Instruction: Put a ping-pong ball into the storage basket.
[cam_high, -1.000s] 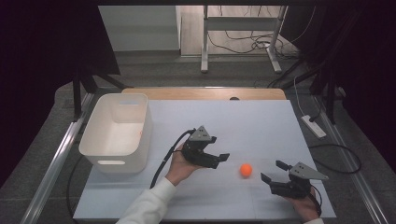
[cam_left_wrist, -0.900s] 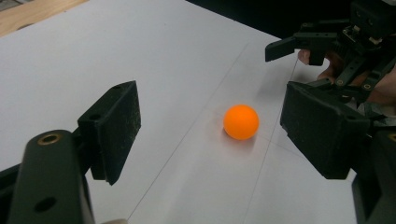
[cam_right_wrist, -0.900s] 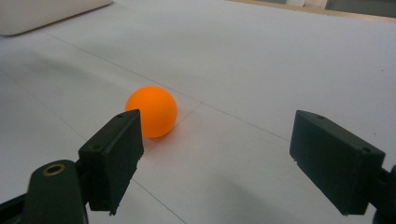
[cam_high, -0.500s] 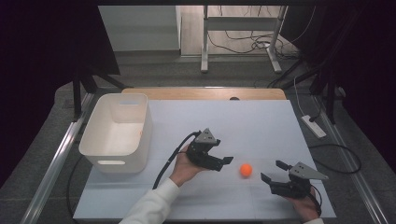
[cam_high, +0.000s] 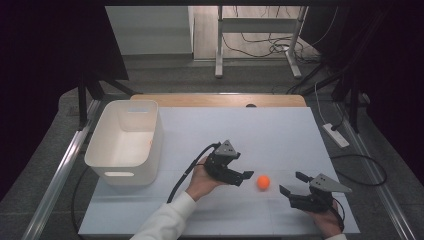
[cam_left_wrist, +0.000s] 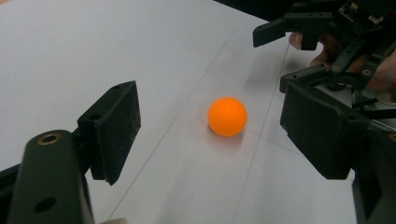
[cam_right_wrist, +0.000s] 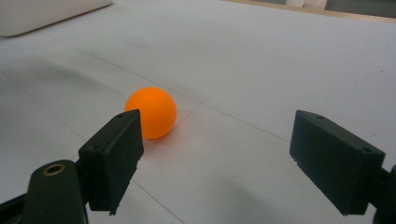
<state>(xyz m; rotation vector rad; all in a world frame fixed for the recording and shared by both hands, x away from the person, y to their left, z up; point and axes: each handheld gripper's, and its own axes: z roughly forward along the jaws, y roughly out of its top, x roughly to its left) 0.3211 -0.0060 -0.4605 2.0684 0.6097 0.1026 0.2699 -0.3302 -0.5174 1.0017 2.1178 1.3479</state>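
Your white table (cam_high: 280, 135) carries everything, so take the orange ball (cam_high: 263, 182) lying on it as your landmark. The white plastic bin (cam_high: 126, 141) stands well apart from the ball, off to its left and a little farther from you, and it looks empty. Your left gripper (cam_high: 244, 176) has come in toward the ball over the last second and now sits just beside it on the left, jaws spread wide; in the left gripper view the ball (cam_left_wrist: 227, 116) lies ahead of and between the pads, touching neither. Your right gripper (cam_high: 291, 184) has stayed put, near the ball on its right, jaws also wide, with the ball (cam_right_wrist: 151, 112) showing just beyond its left pad. That approach suggests the left one is taking the pick: you likely need a little more forward reach before closing, and a gentle squeeze, since a light round ball may roll off if one pad nudges it first.
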